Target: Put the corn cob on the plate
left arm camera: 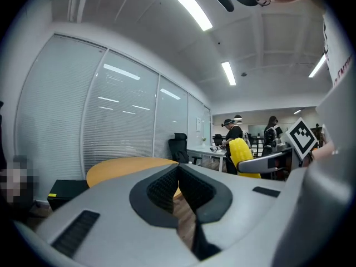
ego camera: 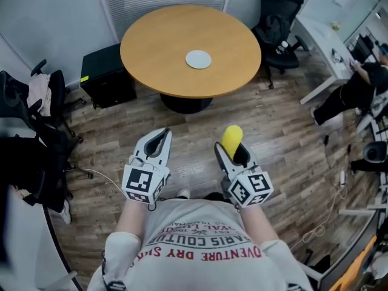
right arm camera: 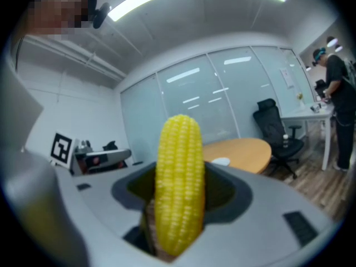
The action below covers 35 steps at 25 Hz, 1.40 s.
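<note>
A yellow corn cob (right arm camera: 178,185) stands upright between the jaws of my right gripper (ego camera: 233,148), which is shut on it; its top (ego camera: 231,137) shows in the head view and it also appears as the corn cob (left arm camera: 241,153) in the left gripper view. A small white plate (ego camera: 198,59) lies near the middle of the round wooden table (ego camera: 157,47), well ahead of both grippers, and shows as the plate (right arm camera: 221,161) in the right gripper view. My left gripper (ego camera: 159,141) is shut and holds nothing, level with the right one above the wood floor.
A black pedestal base (ego camera: 185,103) sits under the table. Black office chairs stand at the left (ego camera: 30,111) and back right (ego camera: 280,26). A black box (ego camera: 107,74) stands left of the table. A white desk (ego camera: 327,50) and a seated person (ego camera: 361,83) are at the right.
</note>
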Each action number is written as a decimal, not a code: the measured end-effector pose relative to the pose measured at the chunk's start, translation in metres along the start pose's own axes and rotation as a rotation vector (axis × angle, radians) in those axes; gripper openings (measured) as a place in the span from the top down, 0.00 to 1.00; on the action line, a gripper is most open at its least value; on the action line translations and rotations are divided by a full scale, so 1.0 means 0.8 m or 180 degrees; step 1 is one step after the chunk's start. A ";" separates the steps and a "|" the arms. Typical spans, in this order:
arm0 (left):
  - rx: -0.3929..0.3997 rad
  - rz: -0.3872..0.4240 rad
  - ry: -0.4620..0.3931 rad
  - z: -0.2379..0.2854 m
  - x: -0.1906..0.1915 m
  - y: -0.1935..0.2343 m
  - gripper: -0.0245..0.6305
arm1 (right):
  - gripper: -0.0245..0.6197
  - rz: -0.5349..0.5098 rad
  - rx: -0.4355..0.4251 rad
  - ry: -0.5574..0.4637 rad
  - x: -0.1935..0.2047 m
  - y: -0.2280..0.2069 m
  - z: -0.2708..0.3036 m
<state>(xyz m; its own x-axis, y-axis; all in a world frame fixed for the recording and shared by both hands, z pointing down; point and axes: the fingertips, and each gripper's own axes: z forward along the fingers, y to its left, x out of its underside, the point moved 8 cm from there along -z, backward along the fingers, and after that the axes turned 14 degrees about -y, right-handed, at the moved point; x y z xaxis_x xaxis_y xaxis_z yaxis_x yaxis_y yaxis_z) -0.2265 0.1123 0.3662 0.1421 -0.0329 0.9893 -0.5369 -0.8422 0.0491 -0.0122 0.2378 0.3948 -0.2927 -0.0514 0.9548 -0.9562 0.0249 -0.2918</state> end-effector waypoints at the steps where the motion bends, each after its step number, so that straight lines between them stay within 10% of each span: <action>1: -0.0032 -0.0038 -0.0006 0.004 0.002 0.009 0.91 | 0.55 -0.0002 -0.0010 0.0030 0.001 0.000 0.012; 14: -0.0514 -0.0059 0.0078 0.078 0.040 0.076 0.91 | 0.55 0.0088 -0.0467 0.0242 0.024 -0.064 0.157; 35: -0.1116 -0.0079 0.0184 0.413 0.090 0.104 0.91 | 0.55 0.0011 -0.1106 0.0682 -0.040 -0.337 0.415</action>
<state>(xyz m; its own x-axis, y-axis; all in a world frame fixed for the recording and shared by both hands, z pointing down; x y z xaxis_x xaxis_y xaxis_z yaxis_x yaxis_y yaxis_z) 0.0137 -0.1377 0.3960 0.1169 0.0242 0.9929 -0.7881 -0.6061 0.1076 0.2524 -0.0989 0.4242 -0.2525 0.1574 0.9547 -0.8845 0.3624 -0.2937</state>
